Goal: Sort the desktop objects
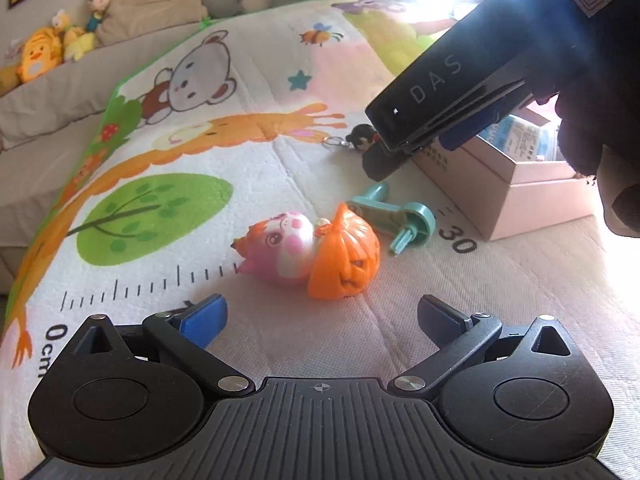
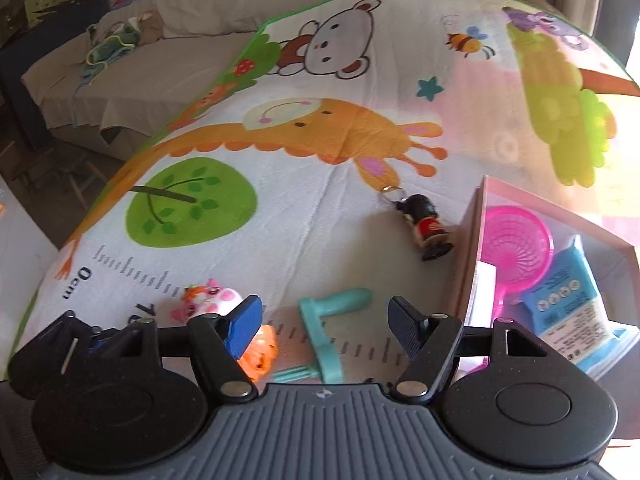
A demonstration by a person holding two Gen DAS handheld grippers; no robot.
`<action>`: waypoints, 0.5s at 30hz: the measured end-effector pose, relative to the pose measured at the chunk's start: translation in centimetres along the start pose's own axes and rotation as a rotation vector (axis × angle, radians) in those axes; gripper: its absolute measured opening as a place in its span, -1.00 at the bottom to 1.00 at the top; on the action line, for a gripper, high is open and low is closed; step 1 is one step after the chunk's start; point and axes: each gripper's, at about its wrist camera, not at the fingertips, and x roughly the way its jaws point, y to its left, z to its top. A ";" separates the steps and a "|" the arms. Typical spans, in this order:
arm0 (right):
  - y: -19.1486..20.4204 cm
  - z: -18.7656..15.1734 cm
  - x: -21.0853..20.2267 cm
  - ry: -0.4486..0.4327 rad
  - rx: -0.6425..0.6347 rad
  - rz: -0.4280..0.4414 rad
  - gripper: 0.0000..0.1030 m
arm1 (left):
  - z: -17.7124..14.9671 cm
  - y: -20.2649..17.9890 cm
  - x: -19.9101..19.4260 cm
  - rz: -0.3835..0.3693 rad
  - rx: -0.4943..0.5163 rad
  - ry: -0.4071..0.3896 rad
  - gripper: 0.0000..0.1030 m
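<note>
Left gripper [image 1: 322, 316] hovers low over the cartoon play mat [image 1: 168, 168], jaws spread wide with nothing between them. Just ahead of it lies the pink fox figurine [image 1: 280, 250] on its side, touching the orange pumpkin toy [image 1: 346, 258]. Right behind the pumpkin sits the teal plastic crank piece [image 1: 394, 216]. Up top, the right gripper [image 2: 325, 320] hangs above that teal piece, its 2 fingers also parted and holding nothing. From its own camera, the teal crank [image 2: 324, 332] lies between the fingers but below them, on the mat. The black-and-red keychain doll [image 2: 426, 228] lies on the mat just beside the pink cardboard box [image 2: 474, 216]. Inside the box: a pink plastic strainer [image 2: 516, 248] and a blue tissue packet [image 2: 568, 300].
</note>
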 end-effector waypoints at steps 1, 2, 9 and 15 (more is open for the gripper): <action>-0.3 -0.3 -0.1 -0.010 0.002 -0.023 0.37 | 0.1 -0.1 0.3 0.015 -0.001 0.004 1.00; -0.4 -0.6 -0.3 -0.018 0.006 -0.034 0.36 | 0.3 -0.1 0.6 0.030 -0.009 0.015 1.00; -0.9 -2.4 -3.0 -0.102 0.018 -0.030 0.23 | 1.4 2.4 2.1 0.225 -0.134 0.051 1.00; -1.7 -3.9 -4.2 -0.140 0.031 0.005 0.03 | 0.2 2.6 0.2 0.243 -0.119 0.057 1.00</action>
